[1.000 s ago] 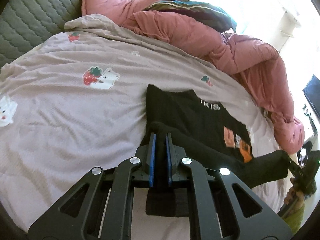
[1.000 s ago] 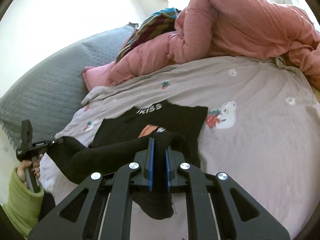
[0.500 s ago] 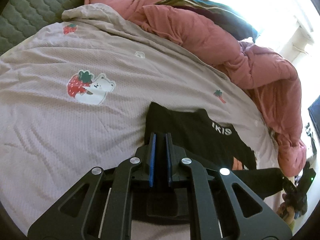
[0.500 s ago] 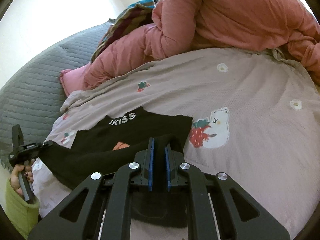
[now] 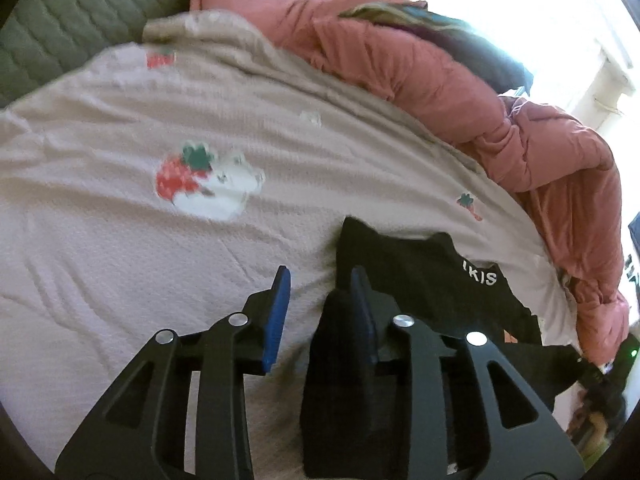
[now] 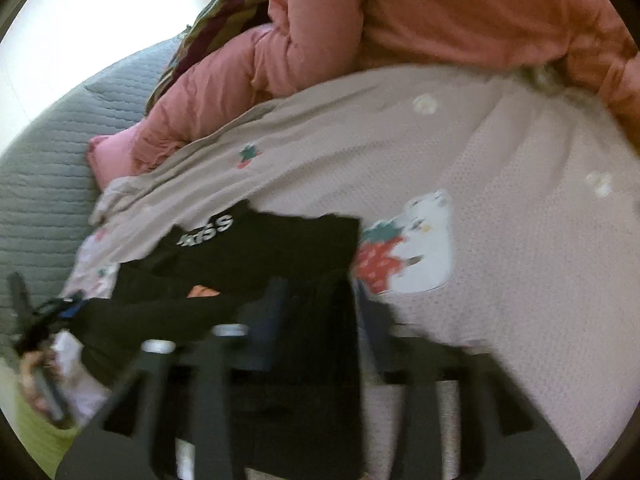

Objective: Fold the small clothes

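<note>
Black shirt [image 5: 420, 280] lies half-folded on the bed [image 5: 120, 240]. Left tongs [image 5: 320, 288] and right tongs [image 6: 320, 300] both spread, releasing the fold; withdraw straight back to avoid dragging cloth.

I'm working over a bed [image 5: 100, 264] covered by a pale pinkish-grey sheet [image 6: 520, 280] printed with strawberries and a white bear [image 5: 218, 184], with a grey quilted headboard cushion [image 5: 72, 28] rising along its far left edge. A black garment with white lettering [image 5: 420, 280] lies partly folded on the near part of the sheet, just beside the bear print as my right wrist view shows it. Along the far side a rumpled salmon-pink duvet [image 5: 460, 92] is heaped on the sheet, and a dark striped cloth [image 6: 224, 20] rests on top of that heap.
</note>
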`<state>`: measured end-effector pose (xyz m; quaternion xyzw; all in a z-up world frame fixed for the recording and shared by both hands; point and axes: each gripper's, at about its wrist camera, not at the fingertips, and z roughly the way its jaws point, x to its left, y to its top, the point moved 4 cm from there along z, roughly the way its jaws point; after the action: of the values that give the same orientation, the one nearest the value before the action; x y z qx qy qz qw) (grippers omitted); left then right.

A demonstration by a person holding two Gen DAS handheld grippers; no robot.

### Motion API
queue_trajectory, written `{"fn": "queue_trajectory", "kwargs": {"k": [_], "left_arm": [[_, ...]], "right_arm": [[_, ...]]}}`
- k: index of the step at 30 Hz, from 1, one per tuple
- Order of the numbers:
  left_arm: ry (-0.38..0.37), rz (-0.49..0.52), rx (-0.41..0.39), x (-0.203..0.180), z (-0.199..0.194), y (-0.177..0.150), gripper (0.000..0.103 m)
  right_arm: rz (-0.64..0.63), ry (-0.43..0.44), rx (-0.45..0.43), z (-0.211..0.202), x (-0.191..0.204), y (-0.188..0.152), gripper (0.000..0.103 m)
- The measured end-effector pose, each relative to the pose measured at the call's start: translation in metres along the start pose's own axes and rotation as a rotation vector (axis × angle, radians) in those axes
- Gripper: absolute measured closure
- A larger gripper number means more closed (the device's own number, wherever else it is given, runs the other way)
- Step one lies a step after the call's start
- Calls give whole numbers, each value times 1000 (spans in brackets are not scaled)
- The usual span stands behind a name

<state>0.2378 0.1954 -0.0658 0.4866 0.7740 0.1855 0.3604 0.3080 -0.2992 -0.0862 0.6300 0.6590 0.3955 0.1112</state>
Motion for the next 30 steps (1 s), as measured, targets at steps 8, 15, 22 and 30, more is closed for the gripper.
{"fn": "queue_trajectory", "kwargs": {"k": [8, 15, 22, 30], "left_arm": [[28, 233, -128, -48, -42, -5, 46], [-32, 377, -50, -93, -35, -49, 47], [-86, 502, 121, -118, -17, -105, 73], [-44, 533, 148, -114, -4, -121, 73]], "right_arm": [[-143, -30, -100, -44, 31, -5, 48], [-353, 64, 4, -49, 85, -46, 83], [-431, 99, 119, -28, 112, -88, 88], [-411, 66, 144, -4, 111, -95, 88]]}}
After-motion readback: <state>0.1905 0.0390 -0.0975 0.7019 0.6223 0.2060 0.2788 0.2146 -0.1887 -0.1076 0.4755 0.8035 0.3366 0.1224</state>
